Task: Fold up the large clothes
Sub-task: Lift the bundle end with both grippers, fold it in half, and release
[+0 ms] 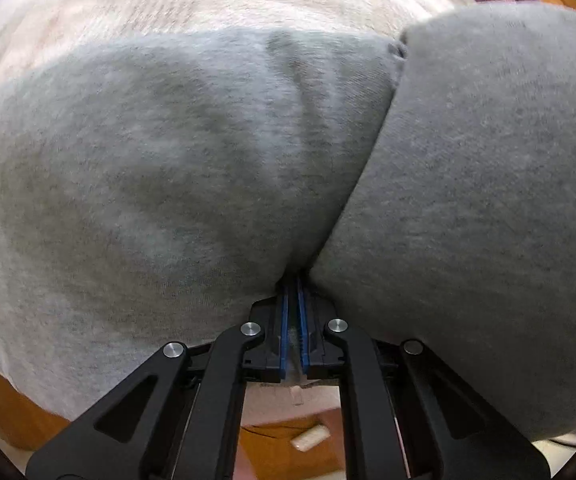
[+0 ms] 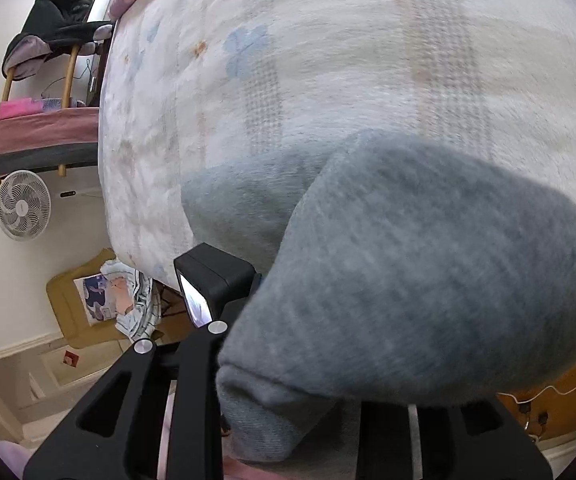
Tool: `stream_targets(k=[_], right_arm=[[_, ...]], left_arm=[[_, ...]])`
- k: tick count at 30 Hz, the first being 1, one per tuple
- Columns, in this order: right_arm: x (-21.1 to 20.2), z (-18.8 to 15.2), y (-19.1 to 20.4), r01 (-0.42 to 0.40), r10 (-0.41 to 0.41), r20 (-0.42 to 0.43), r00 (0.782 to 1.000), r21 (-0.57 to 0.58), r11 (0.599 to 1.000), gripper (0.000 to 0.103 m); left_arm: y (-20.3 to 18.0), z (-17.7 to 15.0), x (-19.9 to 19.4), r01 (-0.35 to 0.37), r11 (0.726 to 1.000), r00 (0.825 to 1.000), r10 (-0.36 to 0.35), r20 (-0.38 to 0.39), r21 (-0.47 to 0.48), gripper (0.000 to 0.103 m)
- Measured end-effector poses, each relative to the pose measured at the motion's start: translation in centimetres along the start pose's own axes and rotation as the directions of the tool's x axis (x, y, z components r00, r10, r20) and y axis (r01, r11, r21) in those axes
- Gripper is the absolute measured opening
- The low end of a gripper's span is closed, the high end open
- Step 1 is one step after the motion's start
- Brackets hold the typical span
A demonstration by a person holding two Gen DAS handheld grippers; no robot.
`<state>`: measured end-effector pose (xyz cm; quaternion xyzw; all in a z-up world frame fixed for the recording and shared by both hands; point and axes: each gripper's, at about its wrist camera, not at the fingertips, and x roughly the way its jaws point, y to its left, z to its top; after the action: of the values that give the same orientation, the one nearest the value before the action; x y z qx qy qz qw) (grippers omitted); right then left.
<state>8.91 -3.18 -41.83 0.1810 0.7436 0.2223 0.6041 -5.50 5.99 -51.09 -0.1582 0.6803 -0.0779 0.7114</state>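
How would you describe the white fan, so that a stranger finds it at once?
Start from the big pale bed cover and go past its left edge to the cream floor. The white fan stands there, just below a wooden rack with pink and dark cloths. It alone is round, with curved blades behind a grille.

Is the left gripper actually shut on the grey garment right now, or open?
Shut on it. The left gripper's blue pads sit nearly together, and the grey garment bunches and creases into the tips.

Garment (image 1: 148, 168): heather grey
Bedspread (image 2: 327, 60): cream, faded blue flowers, houndstooth patches
Fan (image 2: 23, 205), left edge: white
Gripper pads (image 1: 284, 320): blue
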Motion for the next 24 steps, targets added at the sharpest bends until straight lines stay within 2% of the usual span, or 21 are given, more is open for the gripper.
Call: stream_targets(k=[2, 3, 4, 6, 7, 10, 12, 16, 18, 19, 21, 22, 23, 24], right_arm=[[0.1, 0.5, 1.3, -0.026, 0.026, 0.002, 1.000, 0.002, 1.000, 0.025], [0.0, 0.6, 1.9, -0.030, 0.030, 0.001, 1.000, -0.007, 1.000, 0.025], [0.3, 0.8, 3.1, -0.027, 0.027, -0.009, 1.000, -0.033, 0.999, 0.025], [0.9, 1.0, 4.9, -0.006, 0.004, -0.031, 1.000, -0.074, 0.997, 0.025], [1.6, 1.2, 6.1, 0.007, -0.012, -0.045, 0.999, -0.101, 0.995, 0.025], [3.7, 1.6, 8.7, -0.006, -0.006, -0.084, 0.996, -0.141, 0.990, 0.025], [5.3, 1.8, 10.5, 0.001, -0.020, -0.100, 0.995, -0.184, 0.983, 0.025], [10.5, 2.9, 13.4, 0.045, -0.078, -0.147, 0.986, -0.218, 0.975, 0.025], [13.5, 3.4, 14.6, 0.054, -0.095, -0.173, 0.980, -0.230, 0.972, 0.025], [15.2, 3.7, 15.1, 0.060, -0.106, -0.194, 0.975, -0.229, 0.972, 0.025], [18.0, 4.2, 15.6, 0.086, -0.135, -0.226, 0.965, -0.216, 0.973, 0.034], [19.7, 4.4, 16.3, 0.122, -0.180, -0.240, 0.954, -0.237, 0.964, 0.042], [21.3, 4.6, 17.1, 0.145, -0.212, -0.260, 0.942, -0.253, 0.956, 0.050], [22.1, 4.8, 17.7, 0.138, -0.206, -0.275, 0.939, -0.247, 0.959, 0.062]], left_arm=[[0.5, 0.3, -1.6, 0.022, 0.999, 0.999, -0.023, -0.022, -0.046, 0.005], [1.2, 0.2, -2.7, 0.011, 0.998, 1.000, -0.012, -0.021, -0.057, 0.003], [1.6, 0.0, -3.7, -0.005, 0.998, 1.000, 0.004, -0.018, -0.056, 0.003], [2.1, -0.1, -6.3, -0.111, 0.993, 0.994, 0.111, 0.006, -0.043, 0.003], [2.6, 0.2, -7.5, -0.128, 0.991, 0.992, 0.129, 0.017, -0.047, 0.003], [6.3, 0.2, -10.9, -0.106, 0.985, 0.993, 0.112, 0.038, -0.136, 0.003], [8.6, 0.3, -12.9, -0.156, 0.975, 0.984, 0.167, 0.060, -0.156, 0.004], [13.1, 0.1, -15.0, -0.225, 0.957, 0.969, 0.240, 0.064, -0.183, 0.005], [15.8, -0.3, -15.7, -0.247, 0.941, 0.963, 0.264, 0.045, -0.233, 0.007], [17.7, 1.1, -16.2, -0.253, 0.934, 0.962, 0.271, 0.037, -0.252, 0.007], [20.0, 0.6, -16.2, -0.270, 0.916, 0.958, 0.286, 0.010, -0.297, 0.011], [21.9, 1.7, -16.6, -0.284, 0.907, 0.955, 0.298, -0.004, -0.310, 0.014], [23.3, 1.1, -16.8, -0.303, 0.892, 0.949, 0.316, -0.016, -0.334, 0.015], [24.1, 0.8, -16.9, -0.308, 0.883, 0.947, 0.321, -0.022, -0.355, 0.015]])
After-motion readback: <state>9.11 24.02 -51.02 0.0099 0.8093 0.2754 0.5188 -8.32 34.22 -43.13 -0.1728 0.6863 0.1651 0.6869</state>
